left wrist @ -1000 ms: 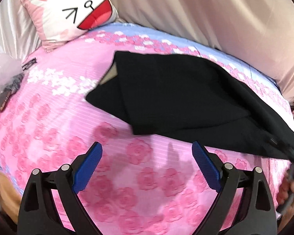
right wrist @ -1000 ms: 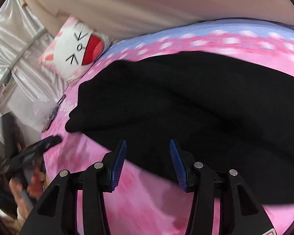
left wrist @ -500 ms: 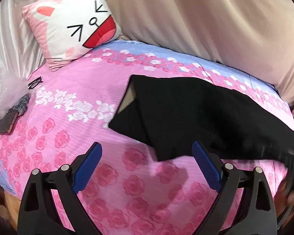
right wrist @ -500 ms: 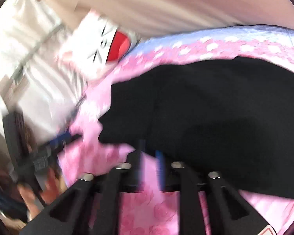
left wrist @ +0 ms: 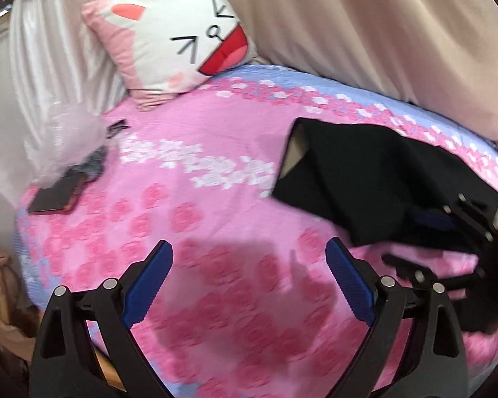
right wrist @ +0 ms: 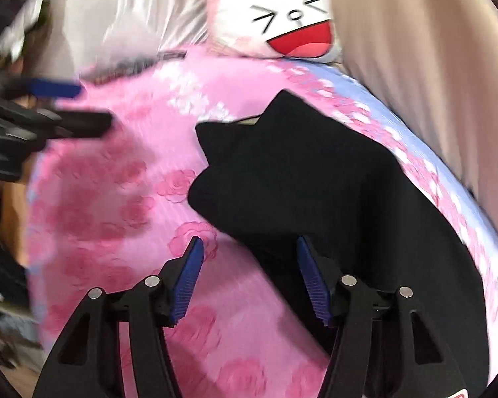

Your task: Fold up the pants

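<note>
The black pants [left wrist: 365, 182] lie folded on the pink flowered bedspread [left wrist: 199, 199], at the right of the left wrist view, and fill the centre right of the right wrist view [right wrist: 315, 182]. My left gripper [left wrist: 249, 272] is open and empty, over bare bedspread to the left of the pants. My right gripper [right wrist: 249, 275] is open and empty, its right finger [right wrist: 312, 278] over the pants' near edge. It also shows at the right edge of the left wrist view [left wrist: 448, 225].
A cat-face pillow [left wrist: 179, 39] leans at the head of the bed. A dark phone or wallet [left wrist: 56, 195], a crumpled plastic bag [left wrist: 69, 132] and glasses [left wrist: 116, 126] lie at the bed's left edge. Beige curtains [left wrist: 381, 33] hang behind.
My left gripper has swung left, away from the pants. My right gripper closed half a second ago and has opened again, and has turned toward the pillow end of the pants.
</note>
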Motion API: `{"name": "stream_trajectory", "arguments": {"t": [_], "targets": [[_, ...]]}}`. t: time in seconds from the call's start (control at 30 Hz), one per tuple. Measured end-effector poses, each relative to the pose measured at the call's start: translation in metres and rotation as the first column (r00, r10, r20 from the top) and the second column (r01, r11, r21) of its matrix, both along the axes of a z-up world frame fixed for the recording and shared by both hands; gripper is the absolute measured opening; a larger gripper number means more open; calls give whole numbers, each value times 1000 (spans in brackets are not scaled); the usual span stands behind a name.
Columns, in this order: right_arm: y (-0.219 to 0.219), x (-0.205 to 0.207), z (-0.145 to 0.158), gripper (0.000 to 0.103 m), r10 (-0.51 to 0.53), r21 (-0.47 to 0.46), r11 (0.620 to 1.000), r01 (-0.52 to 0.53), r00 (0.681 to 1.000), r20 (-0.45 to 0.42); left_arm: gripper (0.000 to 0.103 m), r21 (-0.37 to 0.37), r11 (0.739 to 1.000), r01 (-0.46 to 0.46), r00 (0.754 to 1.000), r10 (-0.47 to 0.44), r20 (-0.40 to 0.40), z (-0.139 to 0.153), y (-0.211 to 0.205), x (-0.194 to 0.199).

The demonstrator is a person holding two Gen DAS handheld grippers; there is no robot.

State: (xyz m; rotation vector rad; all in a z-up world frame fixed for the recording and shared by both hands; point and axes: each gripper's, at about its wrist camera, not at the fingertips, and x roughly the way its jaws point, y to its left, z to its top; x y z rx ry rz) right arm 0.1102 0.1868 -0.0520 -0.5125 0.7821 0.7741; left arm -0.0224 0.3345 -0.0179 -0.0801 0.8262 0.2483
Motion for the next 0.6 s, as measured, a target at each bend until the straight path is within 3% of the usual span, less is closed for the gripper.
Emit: {"name": "stream_trajectory", "arguments": {"t": [0.03,0.07,0.13,0.23,0.27,0.33,0.4,0.5,0.6], "targets": [[7,6,-4,24,12,-2,1000,-12,1000,-15,91,6,1000,-13,1000,13,-3,-1,4,-5],[11,15,-4,9,11,14,1000,-10,998,-65,91,7,1000,-29,1000,29,-6,-1,10,-10],[20,33,11,9,25,131,991,-5,988,-155,91,5,998,-57,998,57,-3,-1,19,-17],[46,44,41,2,13,242,970,19,991,-133,91,0,996,-93,996,93,5,3,29,-19],[64,51,43,2,55,289,957,-5,984,-168,91,0,995,-97,995,97,7,4,29,-19],[98,57,16,5,108,239,970,-36,948,-298,91,1,995,-102,995,102,9,8,29,-18],[113,52,-11,5,112,202,979,-39,926,-360,91,0,996,-92,995,92,25,15,26,-16],[55,46,10,9,79,370,927,66,929,-363,92,4,997,-73,996,72,60,25,20,-13],[-38,47,39,18,-93,413,886,211,953,-287,92,-2,1000,-26,996,26,80,30,4,6]]}}
